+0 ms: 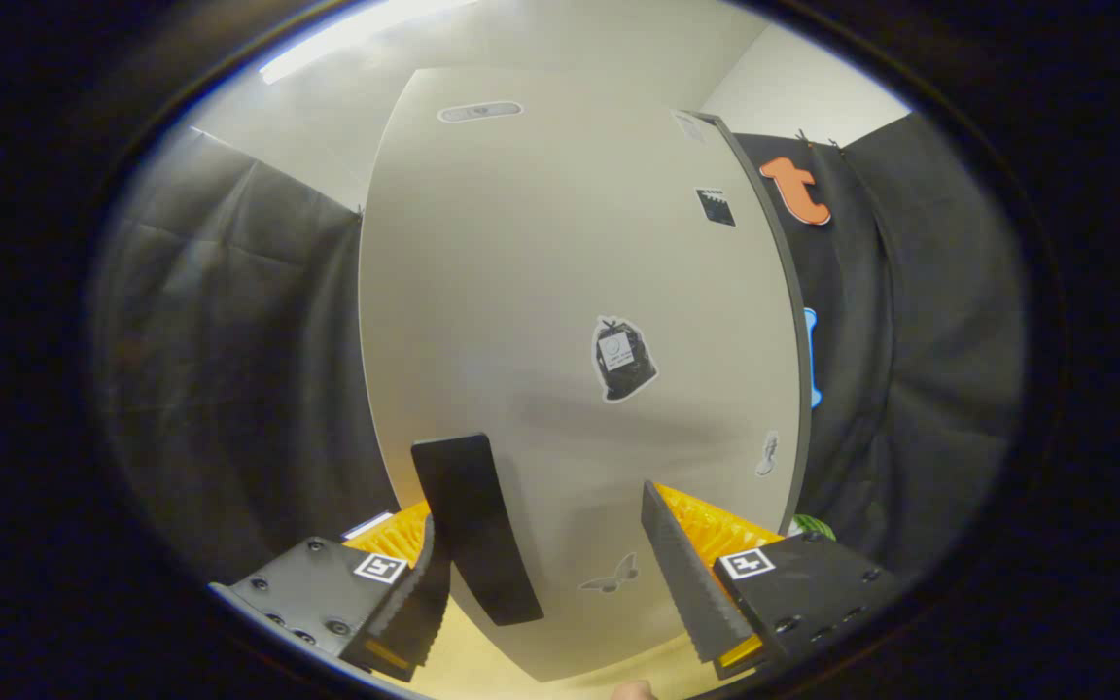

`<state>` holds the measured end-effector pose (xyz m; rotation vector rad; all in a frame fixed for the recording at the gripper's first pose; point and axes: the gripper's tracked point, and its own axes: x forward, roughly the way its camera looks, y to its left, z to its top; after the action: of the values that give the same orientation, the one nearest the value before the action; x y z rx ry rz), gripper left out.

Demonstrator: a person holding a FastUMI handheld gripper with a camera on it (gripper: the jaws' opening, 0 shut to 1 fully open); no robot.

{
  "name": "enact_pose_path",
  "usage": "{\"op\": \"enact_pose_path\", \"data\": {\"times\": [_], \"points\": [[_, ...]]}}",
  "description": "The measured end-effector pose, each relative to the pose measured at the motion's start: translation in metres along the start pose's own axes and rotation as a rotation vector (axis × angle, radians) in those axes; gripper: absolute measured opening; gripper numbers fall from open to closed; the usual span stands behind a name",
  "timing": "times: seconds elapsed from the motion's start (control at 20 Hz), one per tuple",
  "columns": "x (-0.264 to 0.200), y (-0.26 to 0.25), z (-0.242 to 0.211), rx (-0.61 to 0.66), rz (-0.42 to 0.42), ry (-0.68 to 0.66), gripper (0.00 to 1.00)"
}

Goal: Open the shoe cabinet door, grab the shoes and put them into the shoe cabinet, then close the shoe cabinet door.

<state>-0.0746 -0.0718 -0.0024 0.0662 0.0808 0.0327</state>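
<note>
- Gripper (560,574): fingers are spread wide apart and nothing is pressed between them. The left finger (414,603) lies just beside, possibly touching, a dark handle; contact cannot be told for sure. The right finger (691,574) stands well clear of it.
- Handle (475,525): a dark, flat, upright bar mounted near the lower left of the cabinet door, close ahead of the fingers and nearer the left one.
- Shoe cabinet door (560,292): a pale, flat panel directly ahead, filling the near field. Its right edge (782,282) is seen as a dark rim standing against the booth cloth; whether the door is fully shut or slightly ajar cannot be settled.
- Stickers: a dark bag-shaped one (624,358) at mid-door, a butterfly (615,576) low between the fingers, smaller ones toward the right edge and top.
- Floor (482,666): a light wooden surface is seen below the door.
- Stage, as judged: the scene suits either a pull to open or a push to close; shoes cannot be located.
- Handling note: for any door move, the handle is best centred between both fingers before they are closed, and the door's swing followed in an arc, not a straight line.
</note>
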Motion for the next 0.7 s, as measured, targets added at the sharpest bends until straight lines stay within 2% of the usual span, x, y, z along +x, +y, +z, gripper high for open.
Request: {"op": "enact_pose_path", "data": {"times": [0.35, 0.7], "points": [[0.023, 0.012, -0.001, 0.006, -0.033, -0.017, 1.00], [0.046, 0.021, -0.004, 0.002, -0.027, -0.017, 1.00]]}}
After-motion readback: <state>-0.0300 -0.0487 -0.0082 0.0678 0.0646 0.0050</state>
